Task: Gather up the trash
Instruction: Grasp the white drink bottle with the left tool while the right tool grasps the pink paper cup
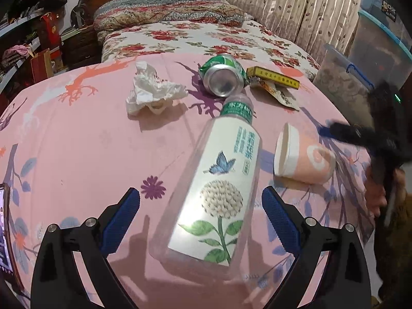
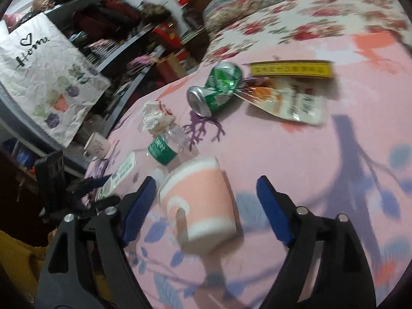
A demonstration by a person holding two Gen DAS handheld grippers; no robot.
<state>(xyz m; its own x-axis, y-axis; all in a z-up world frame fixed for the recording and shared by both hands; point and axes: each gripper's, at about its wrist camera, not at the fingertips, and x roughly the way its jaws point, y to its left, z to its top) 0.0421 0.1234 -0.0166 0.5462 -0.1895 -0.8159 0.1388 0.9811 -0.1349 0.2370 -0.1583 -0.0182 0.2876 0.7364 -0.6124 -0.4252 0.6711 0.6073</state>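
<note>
clear plastic bottle (image 1: 216, 188), crumpled tissue (image 1: 152, 90), dented can (image 1: 222, 74)

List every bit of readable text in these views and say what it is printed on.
"Home", under a heart outline: white paper bag.
Chinese print on the plastic bottle, yellow box and snack pouch: too small or blurred to quote.
Sticker on the storage bin: unreadable.
</note>
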